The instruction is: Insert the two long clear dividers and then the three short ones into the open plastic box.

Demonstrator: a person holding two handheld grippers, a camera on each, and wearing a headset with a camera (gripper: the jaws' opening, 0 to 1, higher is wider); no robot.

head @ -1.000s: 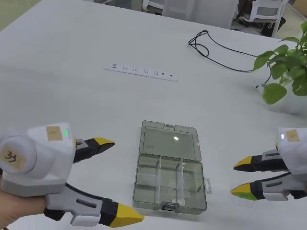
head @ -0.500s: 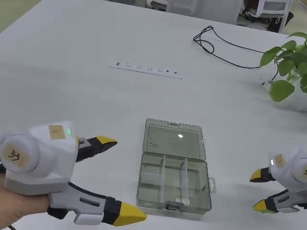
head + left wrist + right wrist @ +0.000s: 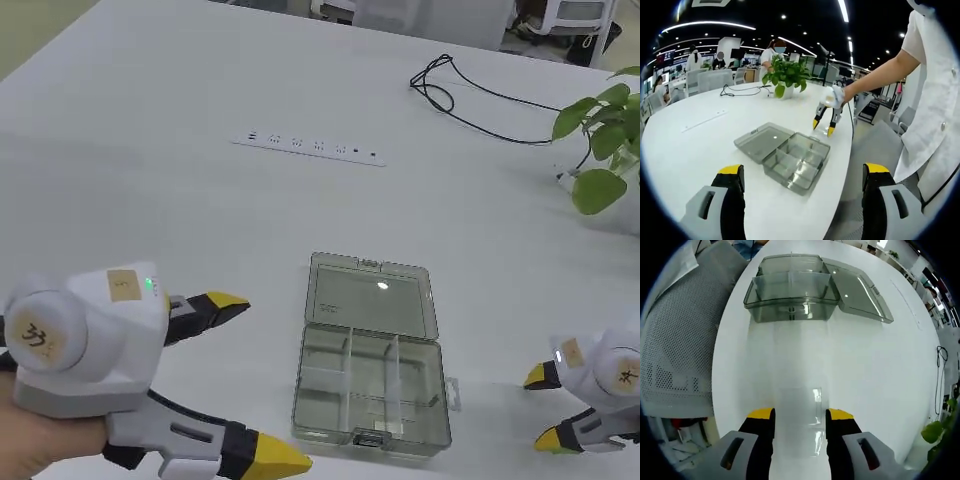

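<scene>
Head view: the left claw sits low at the near left, its two yellow-tipped jaws spread wide and holding nothing. Low at the right, the right claw has its jaws parted too. In the right gripper view they flank a clear divider — a thin, flat, glassy strip lying on the white table, its long axis running along the jaws and pointing at the box. Whether the jaws touch its edges I cannot tell.

Between the claws stands the open plastic box: smoky, see-through, rectangular with rounded corners, its long axis across the person's view and its latch side nearest. Its lid lies folded flat on the far side. Inside, two long clear dividers stand upright, running from the latch side toward the hinge, with shorter cross pieces between them and the walls — their number is hard to tell.

Farther off lie a white power strip, a looped black cable and a leafy green plant.
</scene>
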